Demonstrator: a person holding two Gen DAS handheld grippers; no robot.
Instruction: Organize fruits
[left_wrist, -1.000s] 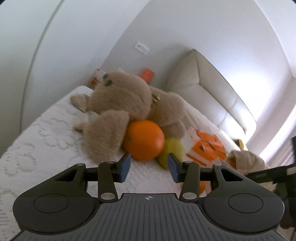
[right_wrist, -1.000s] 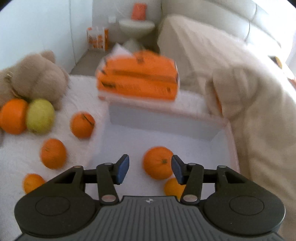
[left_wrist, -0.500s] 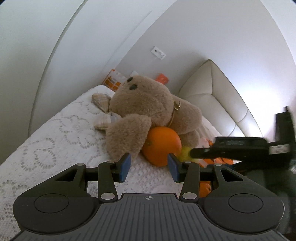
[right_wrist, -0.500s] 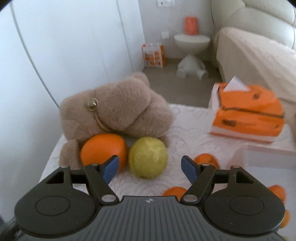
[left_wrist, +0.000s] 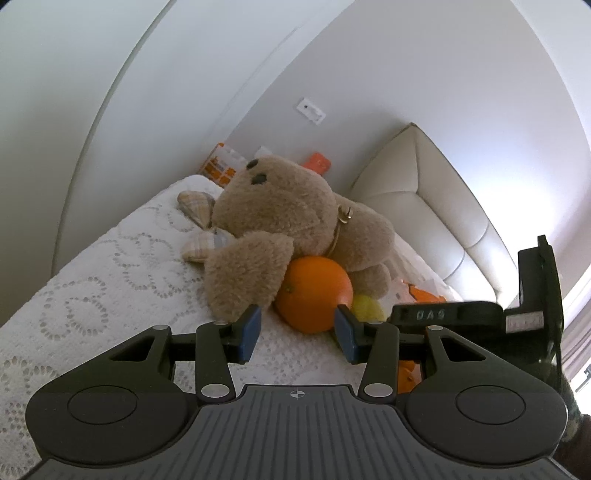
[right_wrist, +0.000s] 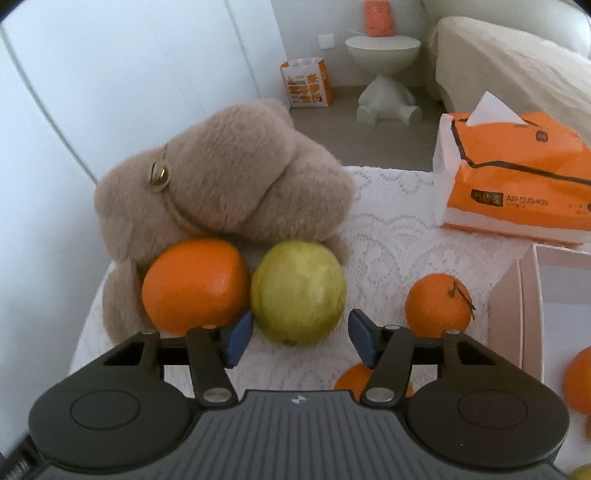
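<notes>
A large orange (left_wrist: 314, 293) and a yellow-green round fruit (right_wrist: 298, 291) lie side by side against a brown teddy bear (right_wrist: 229, 177) on a white lace cloth (left_wrist: 110, 266). My left gripper (left_wrist: 298, 334) is open, its jaws just short of the orange, empty. My right gripper (right_wrist: 301, 341) is open wide, its fingertips at the near sides of the green fruit, not closed on it. The orange also shows in the right wrist view (right_wrist: 195, 286). The right gripper's body shows in the left wrist view (left_wrist: 461, 317), partly hiding the green fruit (left_wrist: 367, 308).
A small orange (right_wrist: 437, 304) lies right of the green fruit and another (right_wrist: 356, 376) sits behind my right finger. A white box (right_wrist: 532, 295) with oranges inside stands at right. An orange tissue pack (right_wrist: 517, 177) lies at the far right.
My right gripper has swung left from the white box to the green fruit, opened wider and closed in on it. My left gripper has moved nearer the large orange.
</notes>
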